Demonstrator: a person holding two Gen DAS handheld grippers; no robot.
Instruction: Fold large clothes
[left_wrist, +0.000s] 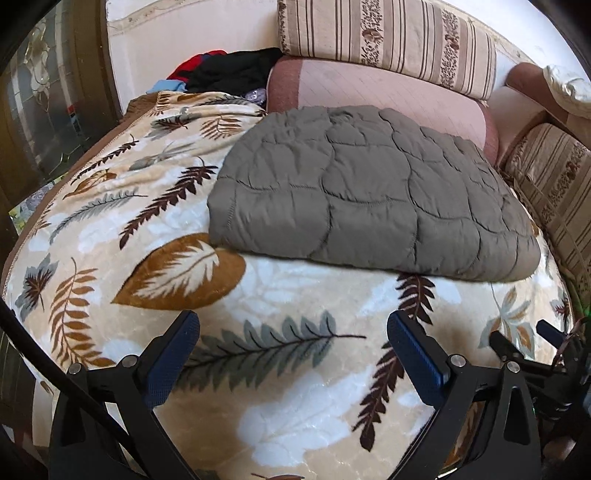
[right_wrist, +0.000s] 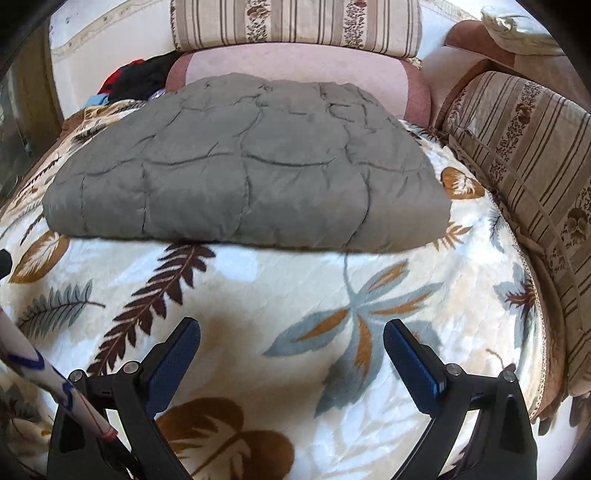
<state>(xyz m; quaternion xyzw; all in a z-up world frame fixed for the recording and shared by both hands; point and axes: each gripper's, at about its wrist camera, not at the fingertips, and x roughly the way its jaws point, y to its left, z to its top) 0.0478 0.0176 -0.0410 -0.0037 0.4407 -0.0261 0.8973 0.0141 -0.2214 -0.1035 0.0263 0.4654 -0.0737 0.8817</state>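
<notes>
A grey quilted garment (left_wrist: 369, 192) lies folded into a thick rectangle on the leaf-patterned blanket (left_wrist: 155, 236); it also shows in the right wrist view (right_wrist: 243, 177). My left gripper (left_wrist: 293, 332) is open and empty, above the blanket a short way in front of the garment's near edge. My right gripper (right_wrist: 291, 332) is open and empty too, above the blanket (right_wrist: 258, 295) in front of the garment's near edge. Part of the right gripper (left_wrist: 524, 347) shows at the right edge of the left wrist view.
A pink cushion (left_wrist: 369, 92) and striped floral cushions (left_wrist: 388, 40) stand behind the garment, more striped cushions (right_wrist: 524, 155) on the right. A pile of black, red and blue clothes (left_wrist: 221, 72) lies at the back left. A dark glass door (left_wrist: 48, 96) is at the left.
</notes>
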